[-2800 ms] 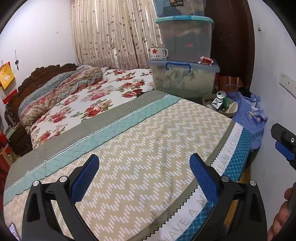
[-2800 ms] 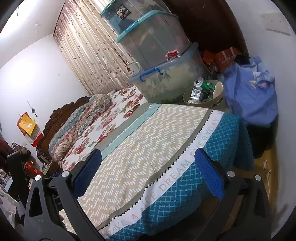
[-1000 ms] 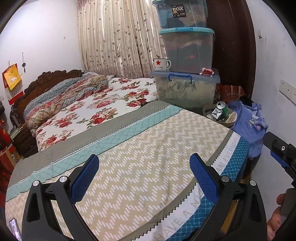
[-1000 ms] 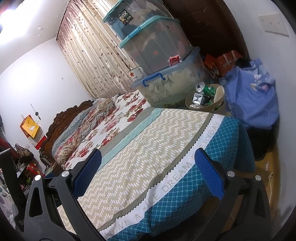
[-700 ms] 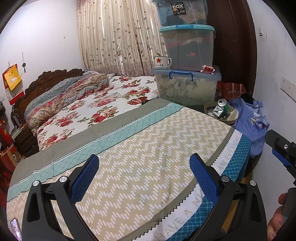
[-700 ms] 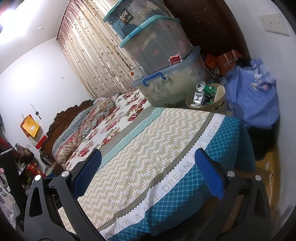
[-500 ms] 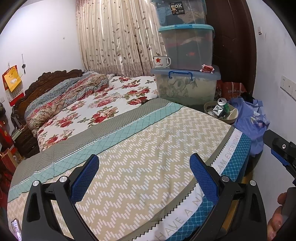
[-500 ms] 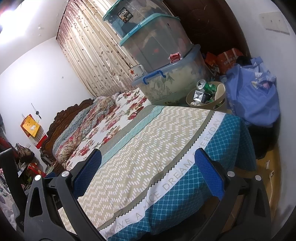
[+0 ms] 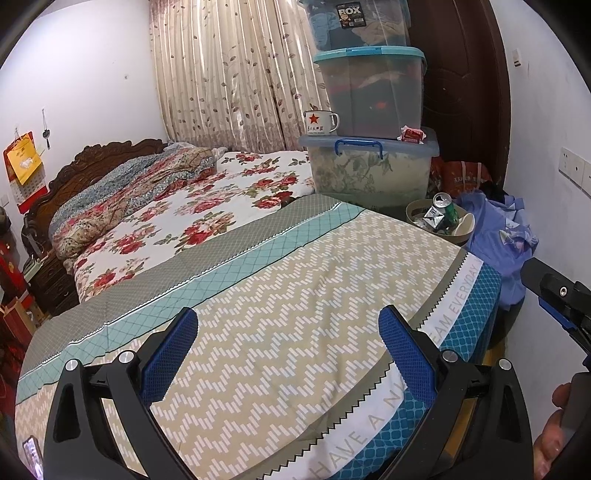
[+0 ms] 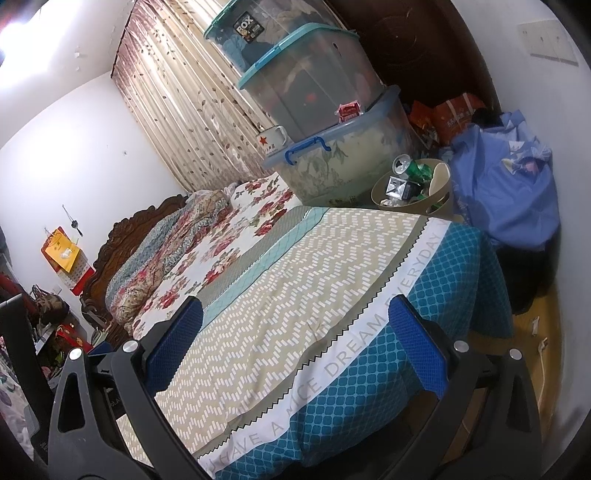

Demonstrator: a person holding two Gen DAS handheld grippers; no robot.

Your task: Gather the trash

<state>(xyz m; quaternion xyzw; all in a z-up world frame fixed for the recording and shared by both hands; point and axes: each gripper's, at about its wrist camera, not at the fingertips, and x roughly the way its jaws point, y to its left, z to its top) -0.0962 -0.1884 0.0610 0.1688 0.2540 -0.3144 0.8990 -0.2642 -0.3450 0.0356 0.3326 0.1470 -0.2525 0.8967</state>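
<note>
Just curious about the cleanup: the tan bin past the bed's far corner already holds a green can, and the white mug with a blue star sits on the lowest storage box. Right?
Nearly. The star on the mug is red, not blue, as the left wrist view shows. The rest holds: the mug sits on the lowest box, and the bin holds a green can.

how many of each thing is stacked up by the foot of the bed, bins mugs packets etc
storage bins: 3, stacked: top, middle, bottom
enamel mug: 1
red packet: 1
waste basket: 1
green can: 1
total: 7
</note>
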